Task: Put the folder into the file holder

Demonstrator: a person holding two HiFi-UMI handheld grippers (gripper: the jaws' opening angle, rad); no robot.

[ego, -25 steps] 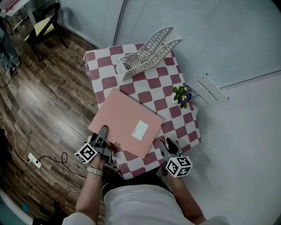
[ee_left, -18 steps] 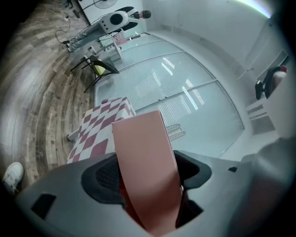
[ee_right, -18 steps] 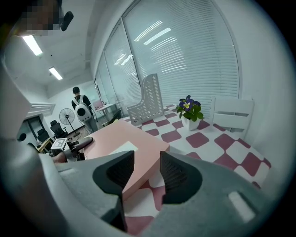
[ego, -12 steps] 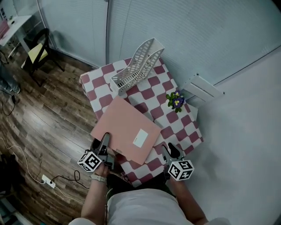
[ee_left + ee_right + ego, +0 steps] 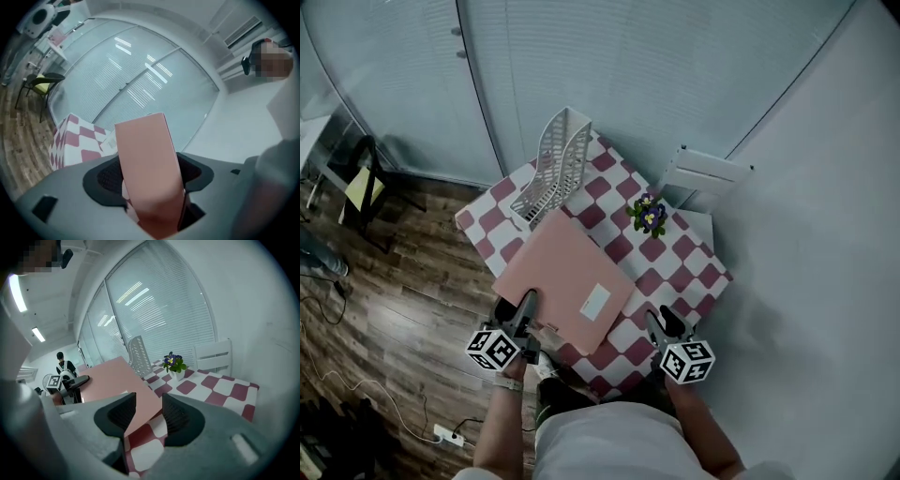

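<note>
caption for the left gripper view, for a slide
Left gripper closing its fingers on the pink folder, checkered table behind.

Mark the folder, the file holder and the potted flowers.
pink folder (image 5: 561,272): head view, bare cover left of its white label.
white mesh file holder (image 5: 549,164): head view, perforated side wall.
potted flowers (image 5: 649,215): head view, the blossoms.

Pink folder (image 5: 567,281), face up, just beside the white mesh file holder (image 5: 551,164).
</note>
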